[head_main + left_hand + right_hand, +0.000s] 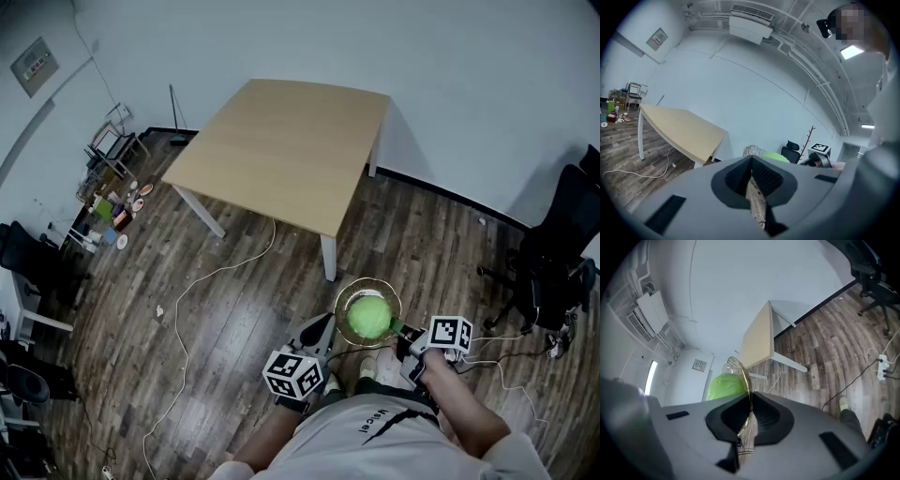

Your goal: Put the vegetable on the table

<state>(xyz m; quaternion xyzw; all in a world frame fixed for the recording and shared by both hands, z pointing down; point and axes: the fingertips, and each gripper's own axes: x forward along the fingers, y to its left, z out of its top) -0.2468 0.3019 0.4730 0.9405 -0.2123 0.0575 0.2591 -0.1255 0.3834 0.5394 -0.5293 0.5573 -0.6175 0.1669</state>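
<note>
A round green vegetable (369,317) lies in a clear glass bowl (361,284) held in the air just in front of me, over the wood floor. My right gripper (401,330) is shut on the bowl's right rim; in the right gripper view the glass rim (740,369) runs between the jaws (750,401), with the vegetable (724,385) to its left. My left gripper (321,330) hovers by the bowl's left side, shut (751,161) with nothing seen between the jaws; bowl (752,151) and vegetable (777,157) show just beyond. The bare light-wood table (281,150) stands farther ahead.
A white cable (206,281) trails across the floor from under the table. A black office chair (562,253) and a power strip (562,342) are at the right. A cluttered rack with small items (112,178) stands by the left wall.
</note>
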